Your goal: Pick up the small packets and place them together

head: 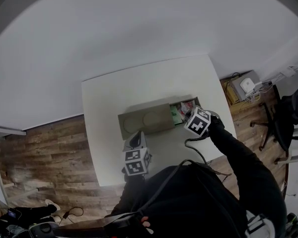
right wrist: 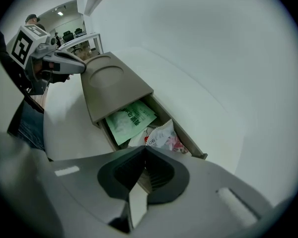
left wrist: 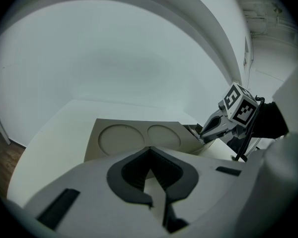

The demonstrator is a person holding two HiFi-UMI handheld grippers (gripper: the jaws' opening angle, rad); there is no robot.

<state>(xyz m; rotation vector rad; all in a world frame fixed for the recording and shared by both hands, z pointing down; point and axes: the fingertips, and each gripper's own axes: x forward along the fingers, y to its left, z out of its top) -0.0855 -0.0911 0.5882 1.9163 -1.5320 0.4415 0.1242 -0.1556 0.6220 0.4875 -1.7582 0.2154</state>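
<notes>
I am reading only "LOW" on the crinkled white-and-pink packet [right wrist: 164, 135]; the flat green packet [right wrist: 126, 120] is carrying white print too small to read; both are lying in the open grey-beige box [right wrist: 186, 144], at the tips of my right gripper [right wrist: 145, 147], its jaws closed together against the white packet's edge; my left gripper [left wrist: 150, 148], closed and empty, is seeing only the box's lid [left wrist: 134, 138].

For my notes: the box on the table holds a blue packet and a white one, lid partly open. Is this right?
Not quite. The right gripper view shows a green packet, not blue. So: the box on the table holds a green packet and a white packet, lid partly open.
</notes>
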